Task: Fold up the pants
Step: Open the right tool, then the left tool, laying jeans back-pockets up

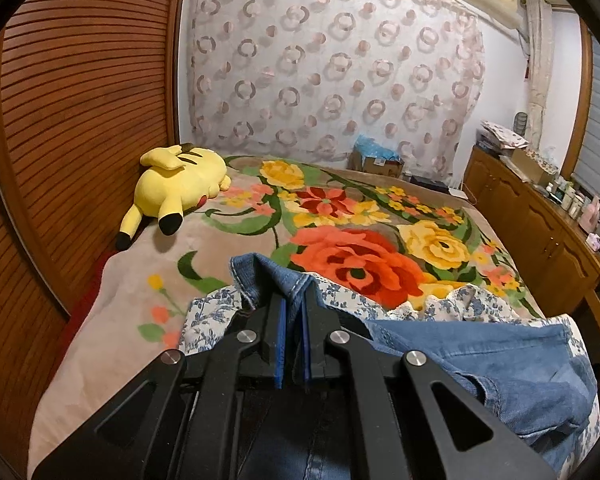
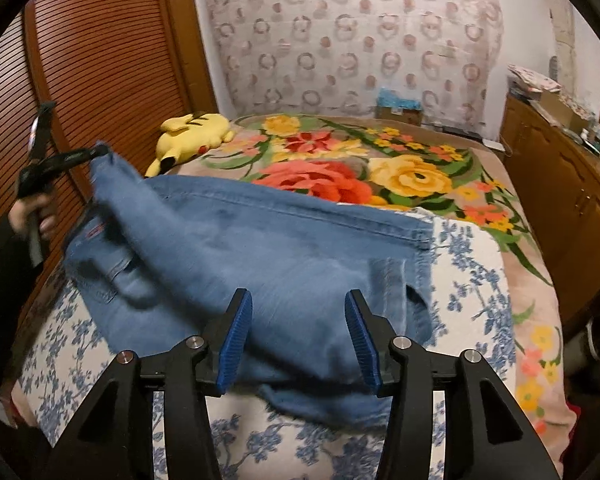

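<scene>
On the bed (image 2: pixel 536 280), over a blue-flowered sheet (image 2: pixel 472 280), we have the jeans (image 2: pixel 260 248) lying partly folded. Our left tool (image 1: pixel 296 312) is pinched tight on 1 denim edge and lifts it off the bed at the left; our right tool (image 2: pixel 298 332) stands open above the near fold, gripping nothing. We judge 1 fold is under way. Next, the lifted edge needs carrying across and laying flat, corners matched, before we let go.
</scene>
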Motion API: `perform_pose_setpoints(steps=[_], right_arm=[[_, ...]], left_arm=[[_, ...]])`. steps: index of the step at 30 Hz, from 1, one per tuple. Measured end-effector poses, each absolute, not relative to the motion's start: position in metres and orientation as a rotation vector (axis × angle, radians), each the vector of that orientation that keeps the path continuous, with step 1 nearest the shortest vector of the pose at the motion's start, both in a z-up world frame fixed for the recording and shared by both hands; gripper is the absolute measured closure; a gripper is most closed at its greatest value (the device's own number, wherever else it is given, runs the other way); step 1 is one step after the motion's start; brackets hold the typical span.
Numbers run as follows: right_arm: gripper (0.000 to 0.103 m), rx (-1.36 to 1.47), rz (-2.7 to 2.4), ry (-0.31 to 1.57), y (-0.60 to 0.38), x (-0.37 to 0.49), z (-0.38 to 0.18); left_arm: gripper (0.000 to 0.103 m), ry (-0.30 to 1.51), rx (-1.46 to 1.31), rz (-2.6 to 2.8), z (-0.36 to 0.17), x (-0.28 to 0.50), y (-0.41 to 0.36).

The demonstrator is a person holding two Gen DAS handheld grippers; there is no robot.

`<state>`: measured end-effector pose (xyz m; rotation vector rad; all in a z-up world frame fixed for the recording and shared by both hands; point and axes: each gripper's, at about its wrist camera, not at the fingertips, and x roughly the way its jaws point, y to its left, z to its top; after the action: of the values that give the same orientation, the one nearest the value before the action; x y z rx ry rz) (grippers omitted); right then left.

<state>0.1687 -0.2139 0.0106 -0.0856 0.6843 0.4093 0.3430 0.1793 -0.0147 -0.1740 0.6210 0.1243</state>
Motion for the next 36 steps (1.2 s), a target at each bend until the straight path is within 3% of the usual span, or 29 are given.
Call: perform_pose_setpoints(steps=[14, 16, 20, 23, 26, 30, 31, 32, 34, 36], right_arm=[[0.051, -0.157, 0.478, 0.729, -0.194, 0.187, 0.007], [0.051, -0.159, 0.494, 0.729, -0.189, 0.185, 0.004], [0.051, -0.178, 0.502, 0.739, -0.183, 0.188, -0.003], [0.051, -0.200, 0.494, 0.749, -0.181, 0.195, -0.007], [0.051, -0.225, 0.492, 0.754, -0.176, 0.201, -0.009], [0.051, -0.255, 0.475, 0.756, -0.171, 0.215, -0.008], [0.056, -0.258, 0.476, 0.755, -0.171, 0.218, -0.009], [0.070, -0.261, 0.481, 0.759, -0.171, 0.222, -0.009], [0.087, -0.268, 0.491, 0.764, -0.172, 0.227, -0.009], [0.094, -0.274, 0.491, 0.751, -0.172, 0.233, -0.005]], left_arm=[[0.095, 0.683, -0.191, 0.130, -0.028, 0.332, 0.183], [0.086, 0.686, -0.188, 0.126, -0.026, 0.329, 0.182], [0.058, 0.678, -0.162, 0.106, -0.021, 0.322, 0.174], [0.050, 0.685, -0.150, 0.067, -0.019, 0.316, 0.168], [0.023, 0.691, -0.143, 0.033, -0.022, 0.308, 0.162], [0.023, 0.717, -0.134, 0.010, -0.029, 0.300, 0.154], [0.023, 0.723, -0.133, 0.005, -0.031, 0.298, 0.152], [0.023, 0.729, -0.132, -0.002, -0.033, 0.295, 0.149], [0.023, 0.738, -0.125, -0.012, -0.036, 0.291, 0.145], [0.023, 0.744, -0.119, -0.020, -0.039, 0.286, 0.141]])
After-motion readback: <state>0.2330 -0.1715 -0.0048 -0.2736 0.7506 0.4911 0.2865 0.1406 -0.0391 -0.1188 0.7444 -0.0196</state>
